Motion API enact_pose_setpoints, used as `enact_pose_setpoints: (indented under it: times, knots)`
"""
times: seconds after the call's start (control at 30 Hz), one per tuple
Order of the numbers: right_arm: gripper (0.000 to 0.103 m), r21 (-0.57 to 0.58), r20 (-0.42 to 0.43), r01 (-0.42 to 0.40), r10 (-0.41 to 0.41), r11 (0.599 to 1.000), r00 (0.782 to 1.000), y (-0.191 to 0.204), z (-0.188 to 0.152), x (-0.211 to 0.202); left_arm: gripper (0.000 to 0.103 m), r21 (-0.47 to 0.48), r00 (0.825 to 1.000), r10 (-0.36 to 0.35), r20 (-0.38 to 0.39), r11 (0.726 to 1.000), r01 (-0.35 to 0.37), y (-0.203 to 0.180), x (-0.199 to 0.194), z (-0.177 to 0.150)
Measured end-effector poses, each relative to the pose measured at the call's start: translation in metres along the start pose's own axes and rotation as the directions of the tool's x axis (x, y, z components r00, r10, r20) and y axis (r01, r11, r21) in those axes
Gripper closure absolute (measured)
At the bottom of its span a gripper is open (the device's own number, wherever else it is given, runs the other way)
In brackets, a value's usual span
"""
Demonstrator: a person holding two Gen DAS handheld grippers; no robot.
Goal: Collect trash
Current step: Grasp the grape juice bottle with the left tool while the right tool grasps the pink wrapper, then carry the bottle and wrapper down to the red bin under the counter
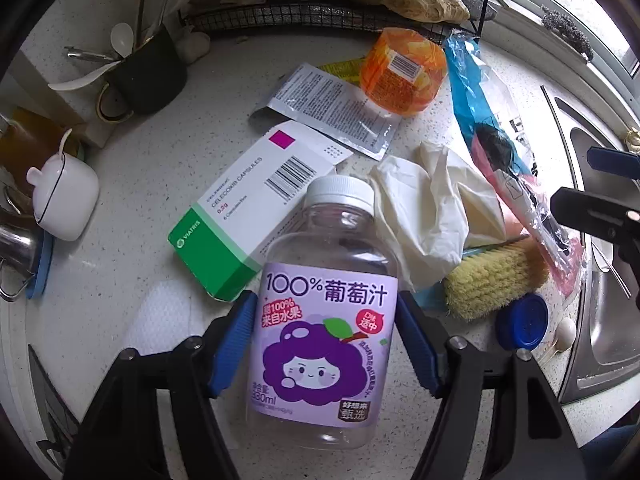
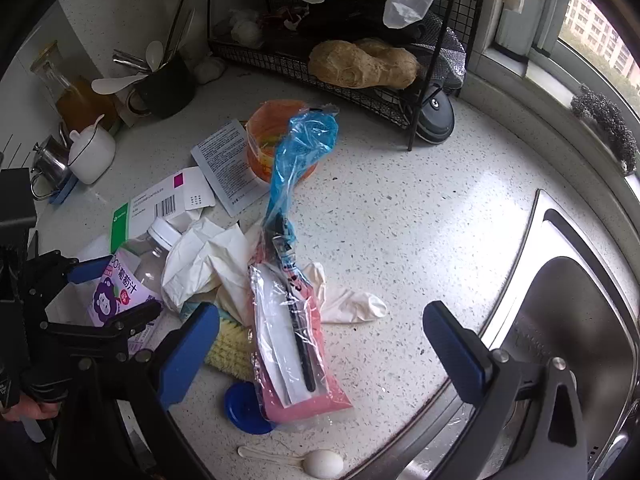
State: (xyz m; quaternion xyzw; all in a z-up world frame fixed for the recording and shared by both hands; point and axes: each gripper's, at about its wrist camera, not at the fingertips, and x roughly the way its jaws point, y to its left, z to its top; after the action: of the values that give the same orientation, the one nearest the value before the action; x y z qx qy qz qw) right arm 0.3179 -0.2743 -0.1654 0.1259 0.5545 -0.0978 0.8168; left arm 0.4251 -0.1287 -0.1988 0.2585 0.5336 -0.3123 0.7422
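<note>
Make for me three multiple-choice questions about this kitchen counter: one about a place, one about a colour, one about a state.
1. Where is the egg?
A. In the wire rack
B. On the counter, near the sink
C. Inside the mug

2. The cap of the bottle is
A. white
B. blue
C. orange

3. The right gripper is
A. shut on the brush
B. shut on the egg
C. open, holding nothing

Answers:
1 B: the egg lies on the speckled top, close to the steel rim.
2 A: the screw cap above the purple label is white.
3 C: its blue pads stand wide apart and neither presses on anything.
</note>
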Motion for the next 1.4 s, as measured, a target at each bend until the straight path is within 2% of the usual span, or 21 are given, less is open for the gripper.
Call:
enact_pose_setpoints:
  times: [0.07, 0.13, 0.23, 0.3, 0.37, 0.43, 0.53, 0.77, 0.9, 1.07, 1.4]
  knots:
    - [0.007, -0.016, -0.005, -0.013, 0.013, 1.0, 1.0, 0.003, 0.004, 0.001, 0.036, -0.032, 1.0, 0.003, 0.003, 0.999, -0.003, 0.003, 0.001, 0.0]
    - [0.024, -0.037, -0.023, -0.018, 0.017, 0.999, 1.0, 0.007, 0.007, 0.005, 0.036, -0.066, 1.0, 0.003, 0.009, 0.998, -0.002, 0.009, -0.003, -0.005]
    - [0.034, -0.057, -0.059, -0.034, 0.031, 0.998, 0.998, 0.009, 0.009, 0.014, 0.036, -0.11, 1.0, -0.004, 0.027, 0.994, 0.007, 0.018, -0.011, -0.013]
    - [0.037, -0.071, -0.08, -0.05, 0.045, 0.996, 0.996, 0.009, 0.006, 0.019, 0.036, -0.133, 0.999, 0.002, 0.041, 0.991, 0.004, 0.023, -0.018, -0.016]
    - [0.047, -0.067, -0.106, -0.069, 0.062, 0.995, 0.992, 0.008, 0.004, 0.025, 0.036, -0.162, 0.999, 0.01, 0.051, 0.987, -0.001, 0.027, -0.022, -0.02]
    - [0.075, -0.055, -0.125, -0.098, 0.091, 0.994, 0.988, 0.006, 0.0, 0.029, 0.036, -0.183, 0.998, 0.014, 0.062, 0.983, -0.002, 0.028, -0.026, -0.023]
    - [0.09, -0.075, -0.099, -0.093, 0.086, 0.993, 0.991, 0.005, -0.004, 0.025, 0.036, -0.198, 0.997, 0.036, 0.072, 0.98, -0.021, 0.028, -0.034, -0.03]
    - [0.094, -0.133, 0.017, -0.09, 0.093, 0.987, 0.995, 0.006, -0.017, -0.022, 0.036, -0.25, 0.991, 0.097, 0.094, 0.966, -0.071, 0.003, -0.063, -0.052]
    - [0.094, -0.172, 0.051, -0.128, 0.139, 0.977, 0.989, 0.006, -0.033, -0.048, 0.036, -0.284, 0.982, 0.148, 0.118, 0.952, -0.11, -0.019, -0.085, -0.073]
    - [0.094, -0.247, 0.053, -0.188, 0.206, 0.951, 0.977, 0.014, -0.074, -0.077, 0.036, -0.339, 0.966, 0.219, 0.139, 0.927, -0.161, -0.05, -0.116, -0.112]
    - [0.094, -0.413, 0.016, -0.284, 0.319, 0.865, 0.948, 0.041, -0.158, -0.121, 0.036, -0.478, 0.942, 0.313, 0.119, 0.85, -0.222, -0.102, -0.166, -0.217]
